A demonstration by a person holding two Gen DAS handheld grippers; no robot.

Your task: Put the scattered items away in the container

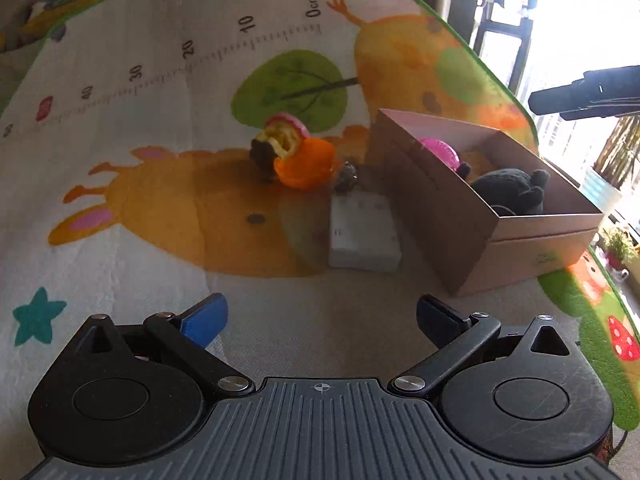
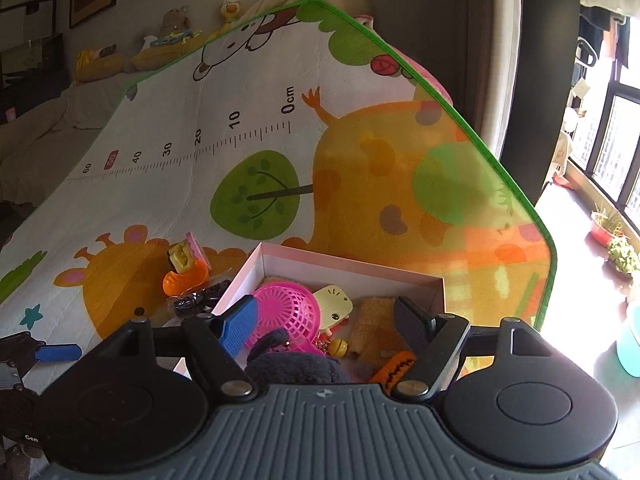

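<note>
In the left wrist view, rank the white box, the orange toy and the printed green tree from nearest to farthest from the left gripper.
From the left gripper:
1. White box, just ahead, beside the cardboard box's wall.
2. Orange toy, farther ahead, slightly left.
3. Printed green tree, beyond it on the mat.

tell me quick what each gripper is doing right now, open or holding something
Left gripper: open, holding nothing, over the mat short of the white box.
Right gripper: open, holding nothing, above the cardboard box of toys.
</note>
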